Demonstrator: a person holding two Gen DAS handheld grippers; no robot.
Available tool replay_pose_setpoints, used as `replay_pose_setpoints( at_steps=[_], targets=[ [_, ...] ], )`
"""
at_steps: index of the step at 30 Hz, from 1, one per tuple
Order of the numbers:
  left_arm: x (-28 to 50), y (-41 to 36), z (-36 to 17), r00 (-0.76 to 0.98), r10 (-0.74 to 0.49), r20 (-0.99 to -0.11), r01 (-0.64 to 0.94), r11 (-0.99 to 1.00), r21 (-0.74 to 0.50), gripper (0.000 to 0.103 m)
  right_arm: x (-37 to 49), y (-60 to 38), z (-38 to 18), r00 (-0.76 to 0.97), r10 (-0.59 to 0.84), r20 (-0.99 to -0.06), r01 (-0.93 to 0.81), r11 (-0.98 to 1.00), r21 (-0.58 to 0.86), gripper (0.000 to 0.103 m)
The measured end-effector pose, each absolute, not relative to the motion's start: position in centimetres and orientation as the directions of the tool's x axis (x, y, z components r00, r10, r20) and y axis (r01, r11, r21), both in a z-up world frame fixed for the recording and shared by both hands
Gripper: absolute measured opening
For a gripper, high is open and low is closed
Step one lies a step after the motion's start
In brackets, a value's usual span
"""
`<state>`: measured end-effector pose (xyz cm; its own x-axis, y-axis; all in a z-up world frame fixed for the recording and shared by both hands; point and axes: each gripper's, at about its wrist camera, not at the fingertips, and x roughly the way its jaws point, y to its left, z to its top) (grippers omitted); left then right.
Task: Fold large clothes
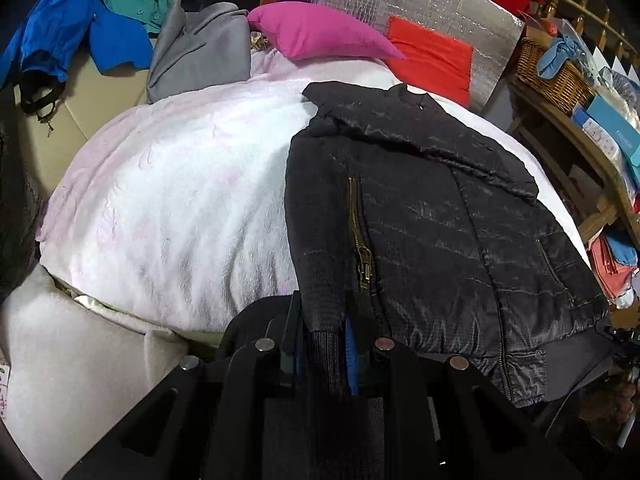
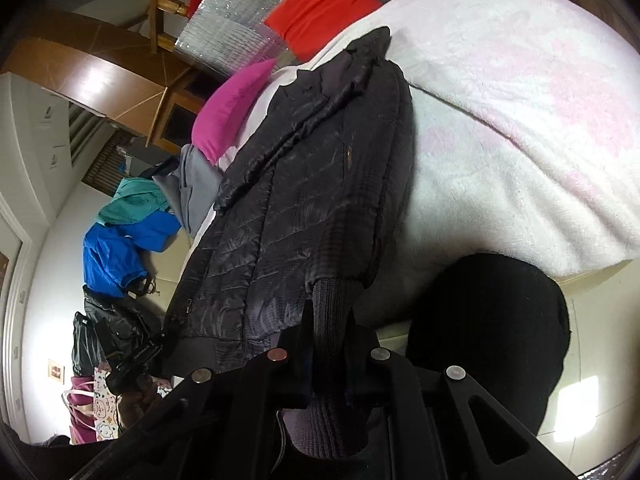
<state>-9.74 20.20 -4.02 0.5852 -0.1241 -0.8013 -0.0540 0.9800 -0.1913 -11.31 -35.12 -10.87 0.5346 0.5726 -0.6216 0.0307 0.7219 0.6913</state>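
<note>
A black quilted jacket (image 1: 432, 216) lies on a bed covered by a white and pink fleece blanket (image 1: 180, 200). A sleeve with a brass zipper (image 1: 360, 240) lies folded along its left side. My left gripper (image 1: 326, 316) is shut on that sleeve's ribbed cuff at the bed's near edge. In the right wrist view the jacket (image 2: 288, 208) runs away from me over the blanket (image 2: 520, 140), and my right gripper (image 2: 330, 324) is shut on the ribbed cuff (image 2: 332, 292) of a sleeve lying along the jacket.
A magenta pillow (image 1: 320, 32) and a red pillow (image 1: 432, 56) lie at the head of the bed. Grey, teal and blue clothes (image 1: 120, 20) pile at the far left. A wooden shelf with a wicker basket (image 1: 556, 72) stands at the right. A black rounded object (image 2: 488, 320) sits beside the right gripper.
</note>
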Motion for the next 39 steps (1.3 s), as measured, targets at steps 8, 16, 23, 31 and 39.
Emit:
replay_pose_setpoints(
  at_steps=[8, 16, 23, 31, 39],
  targets=[
    [-8.2, 19.8, -6.5, 0.532, -0.128, -0.837, -0.079, 0.977, -0.2, 0.018, -11.0, -35.8, -13.9, 0.498, 0.557, -0.665, 0.102, 0.723, 0.683, 0.011],
    [-7.2, 18.9, -6.6, 0.537, -0.12, -0.835, -0.078, 0.979, -0.191, 0.018, -11.0, -36.0, -13.7, 0.498, 0.551, -0.669, 0.096, 0.732, 0.674, 0.011],
    [-8.3, 19.6, -7.1, 0.526, -0.13, -0.84, -0.083, 0.976, -0.203, 0.019, -10.5, -36.6, -15.7, 0.455, 0.557, -0.694, 0.163, 0.715, 0.68, 0.015],
    [-7.8, 22.4, -5.1, 0.599, -0.098, -0.795, -0.154, 0.96, -0.234, 0.05, -11.2, -40.8, -13.8, 0.581, 0.486, -0.652, 0.233, 0.669, 0.706, 0.068],
    [3.4, 24.1, -2.2, 0.679, -0.083, -0.729, -0.104, 0.973, -0.207, 0.061, -0.5, -43.1, -8.6, 0.693, 0.404, -0.597, 0.143, 0.734, 0.664, 0.068]
  ],
)
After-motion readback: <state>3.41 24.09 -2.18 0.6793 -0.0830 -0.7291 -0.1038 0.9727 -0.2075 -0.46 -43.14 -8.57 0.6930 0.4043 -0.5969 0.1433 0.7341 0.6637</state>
